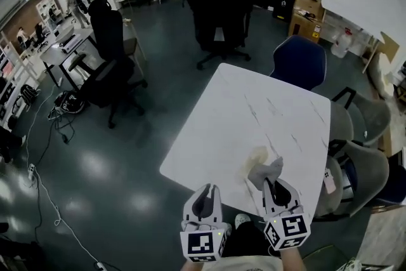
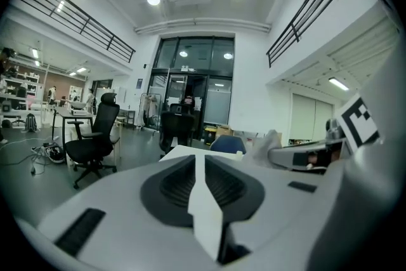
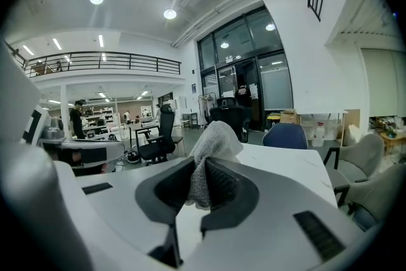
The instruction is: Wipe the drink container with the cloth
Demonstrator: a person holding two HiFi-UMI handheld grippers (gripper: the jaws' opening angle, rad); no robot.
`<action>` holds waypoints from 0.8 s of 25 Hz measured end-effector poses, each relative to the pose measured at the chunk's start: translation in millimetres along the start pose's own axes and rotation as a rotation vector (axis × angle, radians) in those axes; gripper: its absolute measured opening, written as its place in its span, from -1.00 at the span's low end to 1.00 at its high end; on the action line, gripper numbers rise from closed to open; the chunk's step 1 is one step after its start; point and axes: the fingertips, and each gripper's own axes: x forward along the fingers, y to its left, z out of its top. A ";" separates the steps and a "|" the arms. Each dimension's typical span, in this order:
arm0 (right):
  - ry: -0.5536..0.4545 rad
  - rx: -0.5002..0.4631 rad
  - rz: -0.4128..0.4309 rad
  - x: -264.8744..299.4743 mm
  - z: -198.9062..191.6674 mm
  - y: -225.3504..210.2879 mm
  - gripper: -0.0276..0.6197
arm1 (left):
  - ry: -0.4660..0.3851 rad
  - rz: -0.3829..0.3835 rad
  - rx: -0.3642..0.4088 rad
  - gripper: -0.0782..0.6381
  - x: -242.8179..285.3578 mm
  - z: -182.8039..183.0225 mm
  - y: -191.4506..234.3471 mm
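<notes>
In the head view, your left tool [image 1: 206, 189] sits at bottom centre, clenched on nothing, its tips at the near edge of the white bench [image 1: 254, 105]. Your right tool [image 1: 275, 184] is just beside it to the right, over the bench's near corner. It grasps the grey cloth [image 1: 268, 170], which bunches up past its tips next to a pale yellowish patch [image 1: 252, 162] on the bench top; what that patch is cannot be made out. In the left gripper view, your jaws meet in a tight seam at lower centre, empty, with the right tool [image 2: 304, 155] at the right. In the right gripper view, the cloth [image 3: 212, 143] is pinched between your jaws at centre, its loose end standing above them.
</notes>
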 end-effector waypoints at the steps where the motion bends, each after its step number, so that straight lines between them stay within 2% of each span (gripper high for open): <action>1: 0.006 0.001 0.000 2.4 -0.5 -2.4 -0.78 | 0.007 -0.006 -0.005 -0.69 3.8 -0.1 -1.3; 10: 0.083 0.009 0.049 28.4 -8.0 -21.9 -0.78 | 0.044 -0.025 0.005 -0.69 38.9 -0.1 -13.8; 20: 0.214 0.011 0.099 52.0 -37.3 -40.8 -0.78 | 0.060 -0.077 0.010 -0.69 72.6 2.1 -33.6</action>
